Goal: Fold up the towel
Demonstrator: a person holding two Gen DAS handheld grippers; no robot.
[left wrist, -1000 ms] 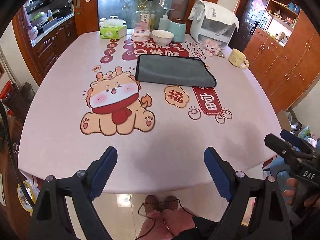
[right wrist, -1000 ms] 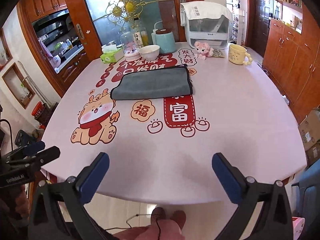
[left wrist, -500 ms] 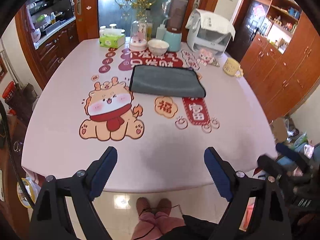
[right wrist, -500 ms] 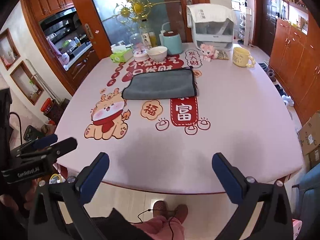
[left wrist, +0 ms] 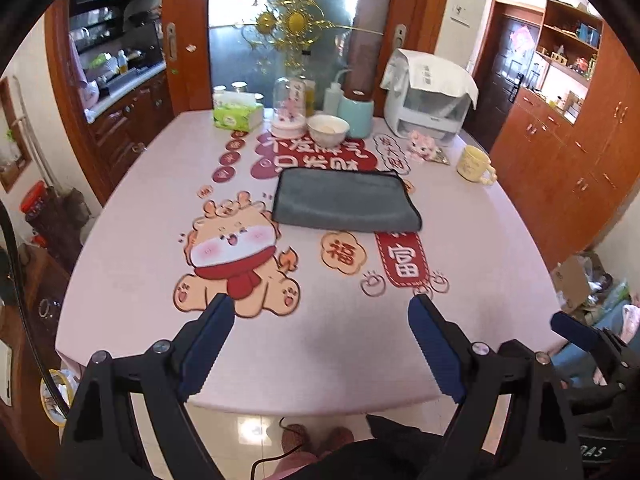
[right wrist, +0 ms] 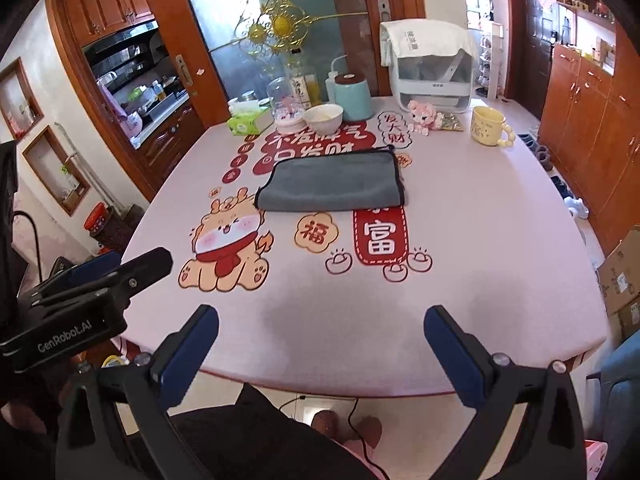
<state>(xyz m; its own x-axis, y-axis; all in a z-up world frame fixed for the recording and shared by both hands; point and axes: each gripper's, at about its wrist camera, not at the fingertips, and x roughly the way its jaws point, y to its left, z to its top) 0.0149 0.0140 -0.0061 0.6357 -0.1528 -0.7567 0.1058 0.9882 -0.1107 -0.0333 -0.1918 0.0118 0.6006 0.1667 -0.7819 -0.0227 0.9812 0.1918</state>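
A grey towel (left wrist: pixel 344 200) lies folded flat on the far half of the pink table (left wrist: pixel 128 240), also seen in the right wrist view (right wrist: pixel 332 186). My left gripper (left wrist: pixel 320 344) is open and empty, held above the table's near edge, far from the towel. My right gripper (right wrist: pixel 322 352) is open and empty, also back at the near edge. The left gripper shows at the left of the right wrist view (right wrist: pixel 120 268). The right gripper shows at the right edge of the left wrist view (left wrist: pixel 580 336).
At the table's far end stand a tissue box (left wrist: pixel 238 116), a glass dome (left wrist: pixel 292 108), a white bowl (left wrist: pixel 328 128), a teal jar (left wrist: pixel 356 112), a white appliance (left wrist: pixel 430 100), a pink plush toy (left wrist: pixel 422 146) and a yellow mug (left wrist: pixel 474 164). Wooden cabinets stand on both sides.
Both grippers pulled back and rose, then tilted so that the table and towel sit lower and nearer in view. The towel has not moved. Both stay open.
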